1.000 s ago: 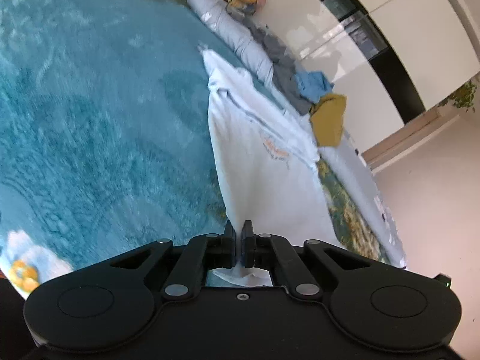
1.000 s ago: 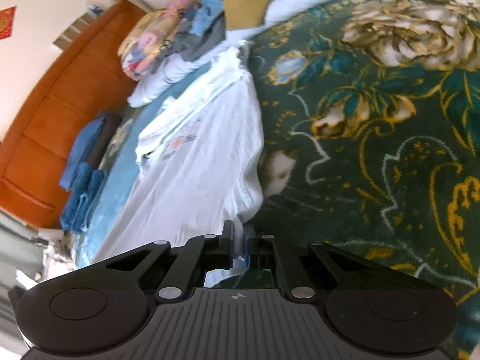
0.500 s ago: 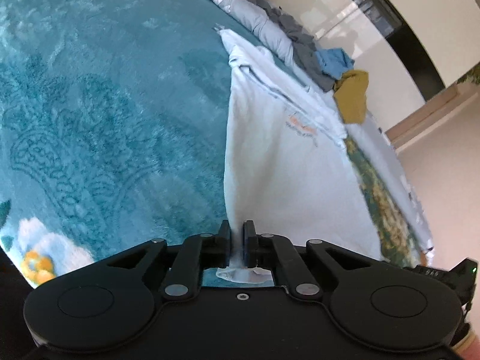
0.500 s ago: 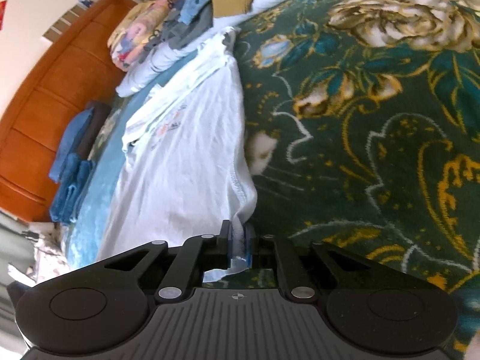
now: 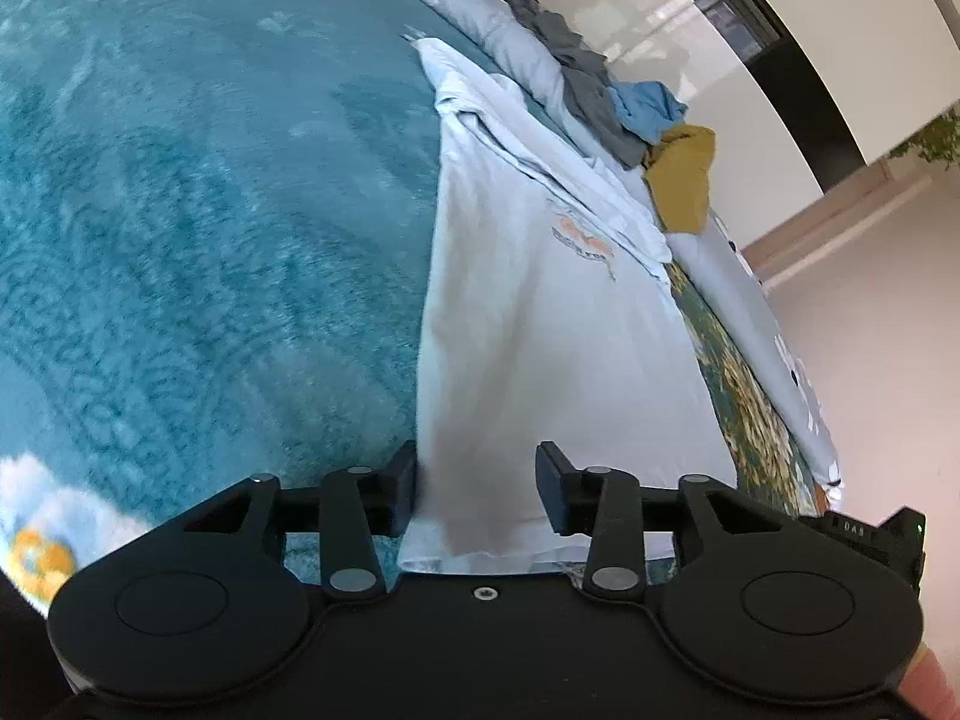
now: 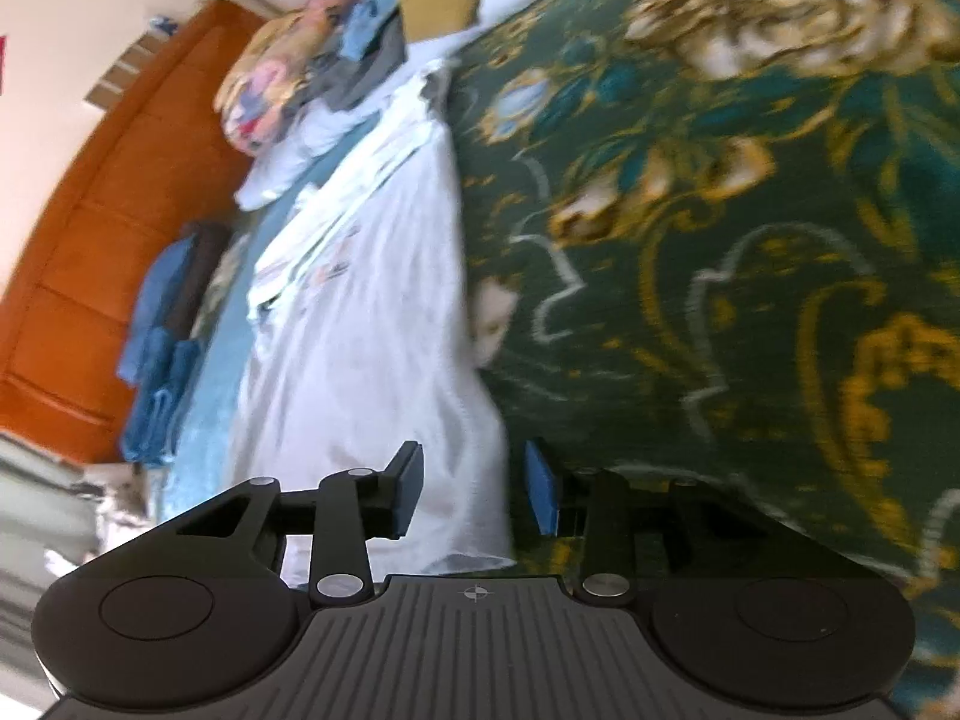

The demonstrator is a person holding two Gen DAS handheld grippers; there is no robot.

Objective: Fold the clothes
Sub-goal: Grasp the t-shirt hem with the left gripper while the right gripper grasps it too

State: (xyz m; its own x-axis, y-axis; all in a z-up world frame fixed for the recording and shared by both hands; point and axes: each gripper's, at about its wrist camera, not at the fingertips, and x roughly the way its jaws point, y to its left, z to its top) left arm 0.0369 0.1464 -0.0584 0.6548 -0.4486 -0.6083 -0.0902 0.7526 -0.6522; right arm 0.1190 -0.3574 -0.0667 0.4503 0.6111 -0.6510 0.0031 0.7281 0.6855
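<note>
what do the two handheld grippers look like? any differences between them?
Both are matte black, with two round discs and silver-riveted linkage arms. The left gripper has black pads, a smooth body, and a centre screw. The right gripper has blue pads, a ribbed body, and a small crosshair mark.

Both grippers are matte black, with round caps and silver pivot screws on the linkages; the left gripper (image 5: pixel 476 483) has a smooth housing, while the right gripper (image 6: pixel 473 487) has a ribbed one and blue pads (image 6: pixel 540 495).
</note>
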